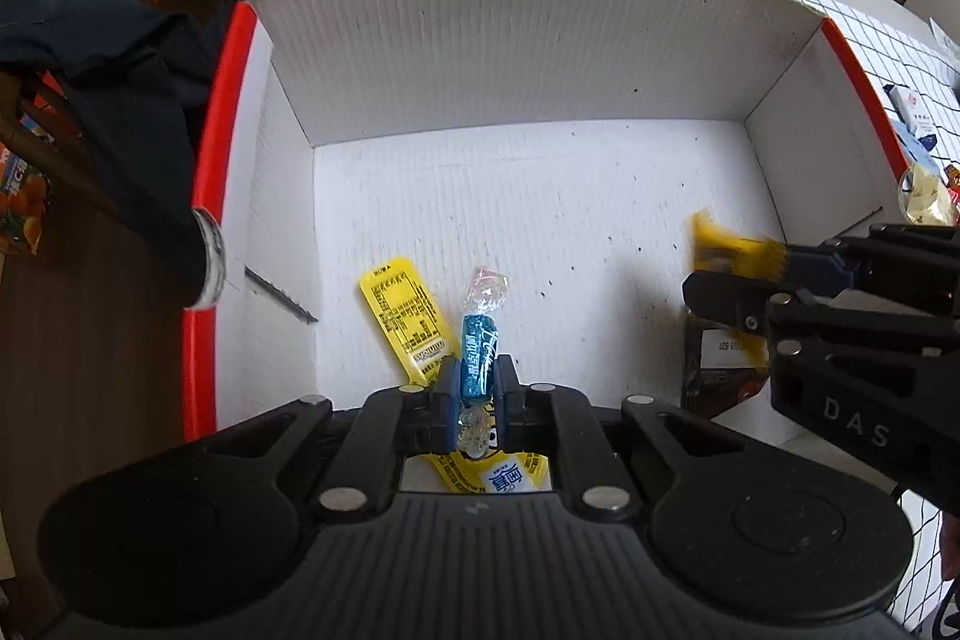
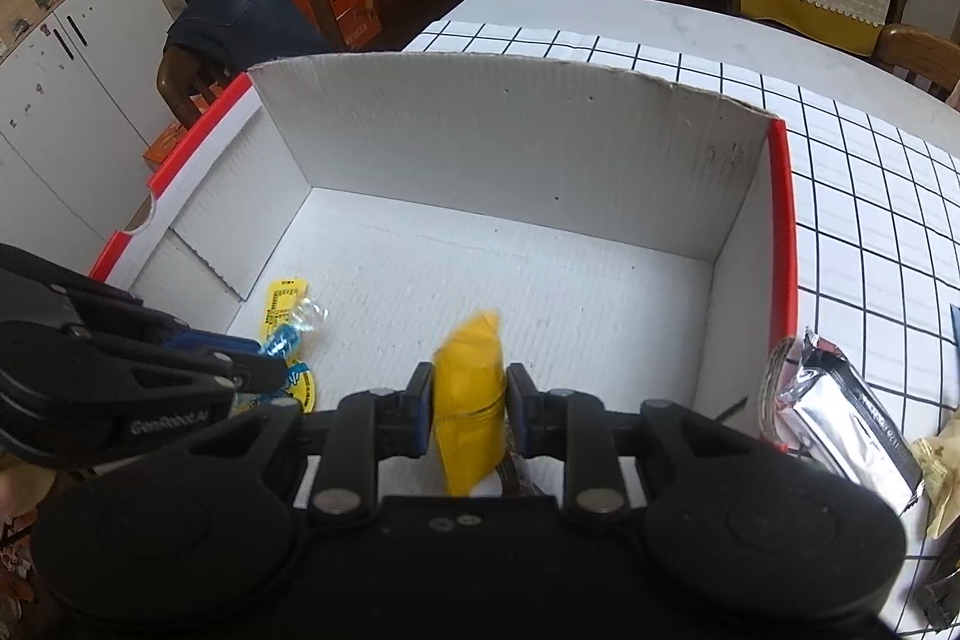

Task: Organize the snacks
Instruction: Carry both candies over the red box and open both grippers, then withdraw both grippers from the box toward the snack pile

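A white cardboard box (image 1: 510,58) with red edges stands open on the table; it also shows in the right wrist view (image 2: 492,124). My left gripper (image 1: 477,376) is shut on a blue twisted-wrapper candy (image 1: 478,358) above the box's near left floor, over a yellow packet (image 1: 408,322). My right gripper (image 2: 468,400) is shut on a yellow snack packet (image 2: 471,400) over the box's near side. From the left wrist view the right gripper (image 1: 714,259) holds that yellow packet (image 1: 726,250) at the right. The left gripper (image 2: 273,349) with its blue candy (image 2: 282,340) shows in the right wrist view.
A silver foil packet (image 2: 840,412) and other snacks (image 1: 924,196) lie on the checked tablecloth (image 2: 870,196) right of the box. A dark packet (image 1: 720,370) lies in the box under the right gripper. A chair with a dark garment (image 1: 102,58) stands left of the table.
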`<state>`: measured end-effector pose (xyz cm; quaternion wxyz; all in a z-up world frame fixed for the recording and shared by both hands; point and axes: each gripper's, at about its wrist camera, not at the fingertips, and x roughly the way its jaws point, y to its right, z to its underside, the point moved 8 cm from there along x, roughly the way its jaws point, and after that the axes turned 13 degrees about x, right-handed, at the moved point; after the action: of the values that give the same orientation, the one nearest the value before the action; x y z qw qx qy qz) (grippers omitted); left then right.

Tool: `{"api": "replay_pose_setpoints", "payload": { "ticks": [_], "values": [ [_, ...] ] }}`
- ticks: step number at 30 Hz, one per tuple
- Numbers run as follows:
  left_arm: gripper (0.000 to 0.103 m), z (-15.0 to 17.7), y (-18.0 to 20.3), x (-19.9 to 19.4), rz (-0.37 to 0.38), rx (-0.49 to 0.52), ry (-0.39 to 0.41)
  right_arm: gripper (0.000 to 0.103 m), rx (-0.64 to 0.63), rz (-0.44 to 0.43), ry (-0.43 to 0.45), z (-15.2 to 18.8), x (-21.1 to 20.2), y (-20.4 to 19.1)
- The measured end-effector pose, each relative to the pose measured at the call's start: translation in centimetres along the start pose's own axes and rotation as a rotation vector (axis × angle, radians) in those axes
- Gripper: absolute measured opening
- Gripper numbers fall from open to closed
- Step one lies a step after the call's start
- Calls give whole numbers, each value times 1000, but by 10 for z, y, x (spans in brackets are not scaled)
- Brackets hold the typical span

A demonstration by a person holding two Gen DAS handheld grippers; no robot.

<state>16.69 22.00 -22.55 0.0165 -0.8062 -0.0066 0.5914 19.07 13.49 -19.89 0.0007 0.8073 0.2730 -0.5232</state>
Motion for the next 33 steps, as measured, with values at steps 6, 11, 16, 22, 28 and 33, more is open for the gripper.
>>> {"api": "replay_pose_setpoints", "payload": {
  "ticks": [6,11,16,22,28,33],
  "values": [
    [11,4,0,-1,8,-14,9,29,-14,-10,8,0,-4,-5],
    [11,5,-2,-9,5,-20,32,36,-22,-17,28,1,-15,-8],
    [18,7,-1,-20,5,-27,64,42,-21,-19,66,0,-32,-9],
    [28,6,3,-43,-9,-23,121,48,-17,-32,113,-1,-55,-10],
    [48,6,12,-69,-12,-6,186,57,-10,-47,160,0,-79,-10],
    [55,4,26,-92,-21,21,245,65,17,-66,194,2,-100,-7]
  ]
}}
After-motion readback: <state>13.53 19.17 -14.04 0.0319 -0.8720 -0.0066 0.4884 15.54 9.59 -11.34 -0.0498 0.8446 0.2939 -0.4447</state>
